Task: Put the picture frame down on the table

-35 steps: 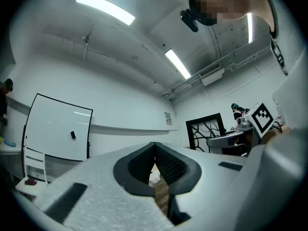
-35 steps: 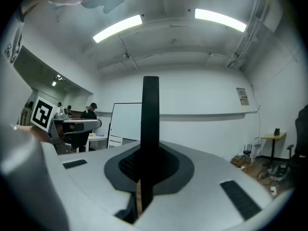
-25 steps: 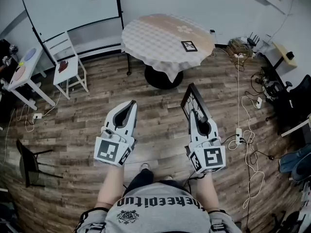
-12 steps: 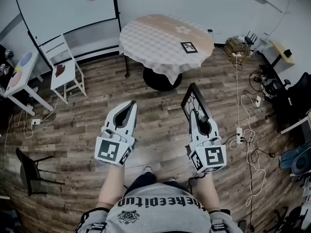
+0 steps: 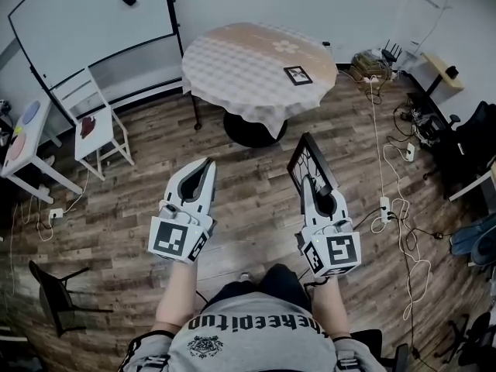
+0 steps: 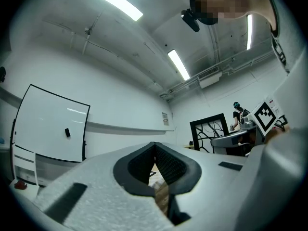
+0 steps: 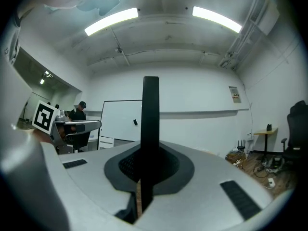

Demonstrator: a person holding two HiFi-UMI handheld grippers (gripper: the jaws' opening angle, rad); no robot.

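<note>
Over wood-plank floor (image 5: 256, 208), right gripper (image 5: 311, 183) clamps the thin black picture frame (image 5: 306, 157) (left gripper (image 5: 208, 163) clenched empty).

1. The head view looks from above the person, forward and steeply down. It takes in the left gripper (image 5: 206, 166), the right gripper (image 5: 311, 178), the wooden floor (image 5: 256, 208) under the fingers, and the round desk (image 5: 232, 60) well ahead of them.
2. The left gripper view sits just behind its own fingers (image 6: 139, 165), very near. It faces along them and a little upward, toward wall and ceiling (image 6: 96, 28).
3. The right gripper view rides the same way, close behind its fingers (image 7: 168, 165), facing level.
4. All three views share the whiteboard (image 5: 85, 22) ahead of the fingers. Each gripper view catches the other gripper beside its own fingers, and the left one also sees the picture frame (image 6: 209, 131).
</note>
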